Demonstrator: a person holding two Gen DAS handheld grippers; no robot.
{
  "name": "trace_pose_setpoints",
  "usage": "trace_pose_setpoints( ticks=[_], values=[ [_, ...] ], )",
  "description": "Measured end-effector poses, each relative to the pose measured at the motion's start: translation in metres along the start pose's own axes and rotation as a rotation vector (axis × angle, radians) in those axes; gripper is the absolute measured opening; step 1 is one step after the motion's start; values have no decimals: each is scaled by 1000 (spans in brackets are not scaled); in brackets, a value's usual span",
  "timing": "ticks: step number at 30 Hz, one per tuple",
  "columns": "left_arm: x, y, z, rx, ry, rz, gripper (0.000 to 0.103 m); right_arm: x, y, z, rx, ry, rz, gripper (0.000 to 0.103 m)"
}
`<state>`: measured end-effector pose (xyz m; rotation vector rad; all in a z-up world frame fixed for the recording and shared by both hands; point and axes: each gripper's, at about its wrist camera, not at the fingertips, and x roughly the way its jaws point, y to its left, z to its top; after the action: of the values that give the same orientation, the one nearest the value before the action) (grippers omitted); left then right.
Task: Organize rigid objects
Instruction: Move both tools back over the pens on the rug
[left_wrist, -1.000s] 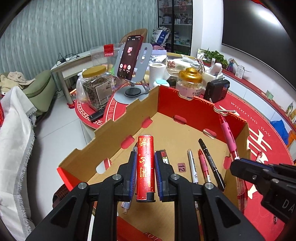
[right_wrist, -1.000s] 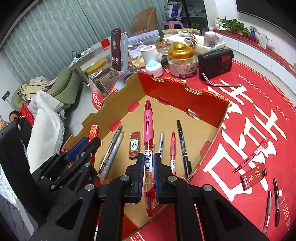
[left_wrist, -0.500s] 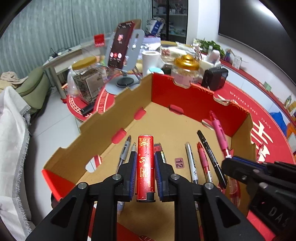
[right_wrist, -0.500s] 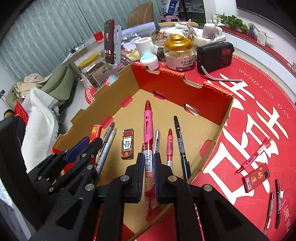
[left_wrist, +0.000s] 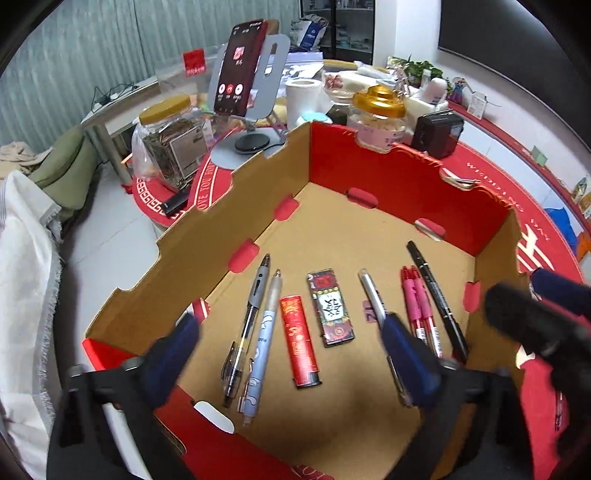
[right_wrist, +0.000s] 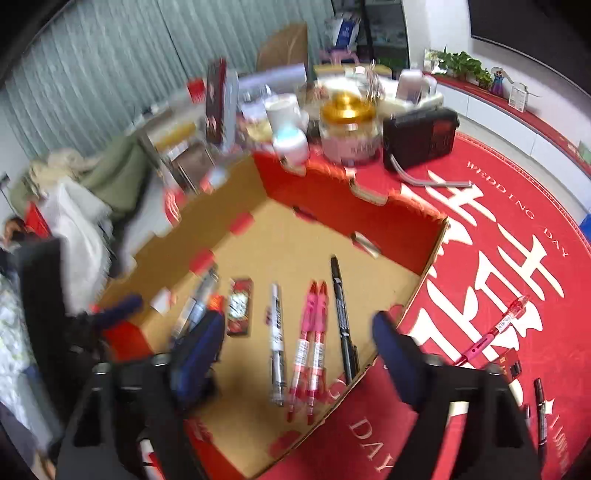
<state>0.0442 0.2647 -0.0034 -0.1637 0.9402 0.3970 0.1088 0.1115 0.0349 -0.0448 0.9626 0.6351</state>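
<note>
Both grippers have just been opening, and nothing sits between the jaws of either. My left gripper (left_wrist: 288, 350) hangs wide over the box (left_wrist: 406, 192), the red tube (left_wrist: 299, 343) lying free on the floor beside the small pack (left_wrist: 330, 308). My right gripper (right_wrist: 299, 343) is wide too, above the two pink pens (right_wrist: 312, 332) lying side by side. More pens (right_wrist: 495, 332) wait outside on the table (right_wrist: 517, 229). The risk I see: pulling out low, a finger could clip the row and roll the pens askew.
</note>
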Motion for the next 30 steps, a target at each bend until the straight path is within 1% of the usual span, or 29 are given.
trace_pose_setpoints(
  ticks=[2, 4, 7, 11, 12, 15, 17, 18, 19, 20, 22, 25, 28, 30],
  values=[
    [-7, -5, -1, 19, -19, -5, 103, -12, -2, -2, -7, -21, -4, 85],
    [-17, -13, -4, 36, -41, -33, 103, -20, -9, -7, 8, -26, -4, 85],
    [-37, -29, -10, 65, -83, -70, 103, -40, -32, -25, 59, -39, -12, 85],
    [-64, -66, -21, 148, -111, -141, 103, -71, -84, -64, 160, -45, -59, 85],
    [-70, -79, -25, 177, -117, -164, 103, -80, -104, -79, 208, -42, -85, 85],
    [-82, -119, -35, 253, -106, -237, 103, -95, -146, -108, 302, -25, -146, 85],
    [-80, -148, -41, 305, -67, -274, 103, -104, -172, -126, 360, -14, -187, 85],
    [-76, -165, -46, 342, -31, -276, 103, -108, -187, -138, 398, -8, -212, 85],
    [-72, -179, -51, 368, -16, -267, 103, -111, -195, -144, 414, -5, -223, 85],
    [-67, -195, -57, 403, -13, -255, 103, -114, -204, -151, 436, -1, -237, 85],
    [-59, -216, -64, 448, -4, -240, 103, -120, -222, -166, 477, 8, -252, 85],
    [-46, -253, -67, 545, -1, -252, 103, -130, -243, -185, 531, 11, -252, 85],
    [-35, -282, -70, 652, -27, -243, 103, -136, -254, -196, 554, 11, -251, 85],
    [-20, -301, -68, 720, -13, -250, 103, -139, -261, -200, 549, 13, -251, 85]
  ],
)
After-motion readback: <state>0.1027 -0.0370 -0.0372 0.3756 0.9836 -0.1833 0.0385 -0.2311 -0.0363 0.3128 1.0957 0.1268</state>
